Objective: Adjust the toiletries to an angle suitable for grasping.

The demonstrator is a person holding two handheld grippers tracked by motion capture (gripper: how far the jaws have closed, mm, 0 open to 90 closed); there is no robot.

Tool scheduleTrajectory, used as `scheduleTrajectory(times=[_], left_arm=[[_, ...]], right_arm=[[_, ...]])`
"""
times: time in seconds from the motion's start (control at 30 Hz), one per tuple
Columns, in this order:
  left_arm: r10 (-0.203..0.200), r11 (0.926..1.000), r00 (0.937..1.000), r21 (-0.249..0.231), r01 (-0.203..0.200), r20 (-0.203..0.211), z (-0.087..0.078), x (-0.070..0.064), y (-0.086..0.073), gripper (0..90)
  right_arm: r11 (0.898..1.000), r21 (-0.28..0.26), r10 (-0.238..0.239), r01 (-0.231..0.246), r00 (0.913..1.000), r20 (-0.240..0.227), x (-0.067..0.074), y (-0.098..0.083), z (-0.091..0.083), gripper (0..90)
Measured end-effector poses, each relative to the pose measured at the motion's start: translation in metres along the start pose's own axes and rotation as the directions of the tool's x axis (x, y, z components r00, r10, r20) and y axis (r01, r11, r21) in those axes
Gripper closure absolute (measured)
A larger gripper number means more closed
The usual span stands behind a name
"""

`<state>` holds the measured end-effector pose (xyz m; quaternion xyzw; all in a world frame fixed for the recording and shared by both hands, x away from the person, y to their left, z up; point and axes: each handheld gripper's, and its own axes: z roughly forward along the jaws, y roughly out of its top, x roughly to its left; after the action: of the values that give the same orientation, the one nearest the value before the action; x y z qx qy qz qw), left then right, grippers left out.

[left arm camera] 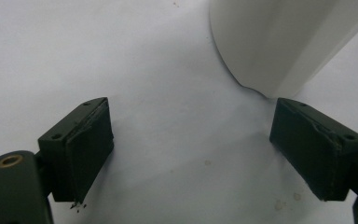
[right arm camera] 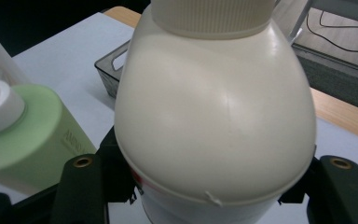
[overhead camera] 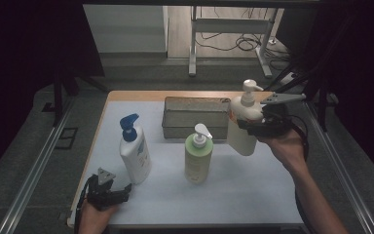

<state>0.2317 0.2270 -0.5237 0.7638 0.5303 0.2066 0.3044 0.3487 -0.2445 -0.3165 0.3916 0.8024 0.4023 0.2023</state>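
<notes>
at the left, my left gripper (overhead camera: 108, 191) rests on the pale blue table cover (overhead camera: 253, 195), jaws released, just beside the blue-capped white bottle (overhead camera: 134, 149). the green pump bottle (overhead camera: 198, 155) stands mid-table before the grey mesh basket (overhead camera: 195, 118). at the right, my right gripper (overhead camera: 260, 127) is clenched on the cream pump bottle (overhead camera: 244, 122), held clear above the cover. beyond the wooden table edge (overhead camera: 136, 95): grey floor, a metal stand (overhead camera: 231, 29), cables.
</notes>
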Motion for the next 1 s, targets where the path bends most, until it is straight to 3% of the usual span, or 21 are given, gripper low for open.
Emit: scheduleTrajectory(times=[1.0], left_arm=[[0.001, 1.0000, 1.0000, -0.001, -0.001, -0.002, 0.000, 0.000, 0.000, 13.1]], right_arm=[[0.999, -0.025, -0.025, 0.024, 0.9996, -0.011, 0.016, 0.050, 0.058, 37.7]])
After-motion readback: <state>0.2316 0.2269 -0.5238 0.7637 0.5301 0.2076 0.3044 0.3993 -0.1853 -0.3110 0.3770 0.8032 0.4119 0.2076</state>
